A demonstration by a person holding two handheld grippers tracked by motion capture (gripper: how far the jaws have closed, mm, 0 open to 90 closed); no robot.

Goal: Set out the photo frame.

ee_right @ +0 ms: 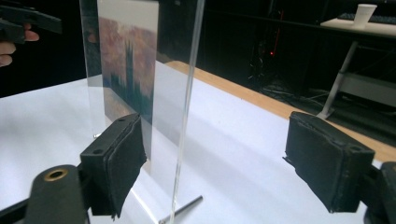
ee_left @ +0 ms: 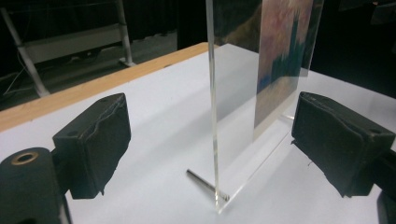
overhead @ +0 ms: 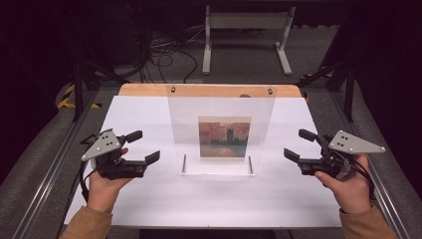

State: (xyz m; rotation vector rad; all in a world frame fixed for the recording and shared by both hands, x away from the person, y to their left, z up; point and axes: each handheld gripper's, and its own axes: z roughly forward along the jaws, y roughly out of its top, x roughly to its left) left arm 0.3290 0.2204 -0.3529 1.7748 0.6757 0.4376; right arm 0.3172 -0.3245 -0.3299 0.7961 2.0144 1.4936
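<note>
Clear acrylic stand (overhead: 221, 130), centre frame: glossy, smooth, polished edges. Picture (overhead: 225, 137) inside: paper print, soft sheen. Foot pins (ee_left: 201, 181): bare metal. Table top (overhead: 144, 199): matt white; far edge strip (overhead: 209, 90) varnished wood. Jaw pads (ee_right: 116, 158): rough matt black foam.

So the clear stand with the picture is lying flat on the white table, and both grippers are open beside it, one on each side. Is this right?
Not quite: the clear stand is upright on the white table, resting on two metal pins, as the left gripper view shows. The rest holds: the left gripper and right gripper are open, one on each side.
</note>
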